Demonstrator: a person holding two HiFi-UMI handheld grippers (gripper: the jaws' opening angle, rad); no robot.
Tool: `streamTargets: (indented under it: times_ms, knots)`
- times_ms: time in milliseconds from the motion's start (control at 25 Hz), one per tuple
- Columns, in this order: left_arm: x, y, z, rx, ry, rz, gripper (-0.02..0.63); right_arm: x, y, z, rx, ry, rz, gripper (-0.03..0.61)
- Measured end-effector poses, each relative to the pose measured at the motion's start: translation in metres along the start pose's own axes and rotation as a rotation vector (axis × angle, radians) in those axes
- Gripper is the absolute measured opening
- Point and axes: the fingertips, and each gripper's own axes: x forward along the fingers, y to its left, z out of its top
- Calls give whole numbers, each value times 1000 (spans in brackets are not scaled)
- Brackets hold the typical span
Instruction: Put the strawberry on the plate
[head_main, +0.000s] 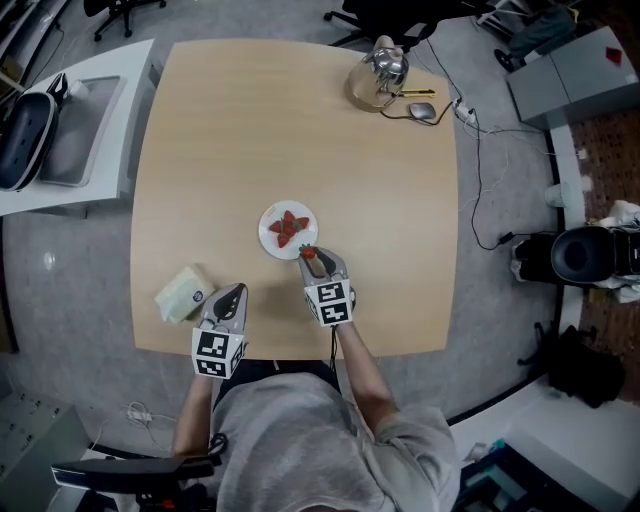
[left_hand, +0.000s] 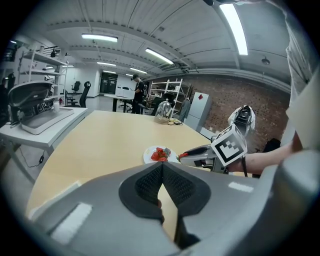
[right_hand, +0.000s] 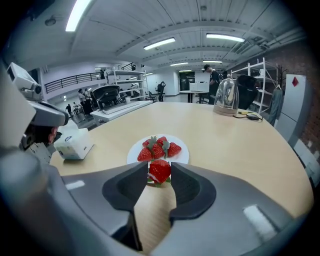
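Note:
A red strawberry (right_hand: 160, 171) sits clamped between the tips of my right gripper (right_hand: 160, 173), just short of the near rim of the white plate (right_hand: 133, 154). Three strawberries (right_hand: 159, 149) lie on that plate. From the head view, the right gripper (head_main: 312, 257) carries the strawberry (head_main: 308, 252) at the plate's (head_main: 269, 243) near right edge. My left gripper (head_main: 232, 296) rests near the table's front edge, shut with nothing in it. In the left gripper view its pads (left_hand: 162, 170) meet, and the plate (left_hand: 148, 156) lies beyond.
A white box (head_main: 184, 293) lies just left of the left gripper. At the table's far right side stand a glass-domed kettle (head_main: 380, 72) and a mouse (head_main: 422, 110) with cables. A side table (head_main: 90, 130) stands to the left.

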Motion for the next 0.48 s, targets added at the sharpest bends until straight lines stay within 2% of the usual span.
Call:
streamTargets:
  times_ms: [480]
  knots:
    - [23, 21, 1, -16, 34, -11, 20, 38, -5, -1, -4, 43, 7, 149]
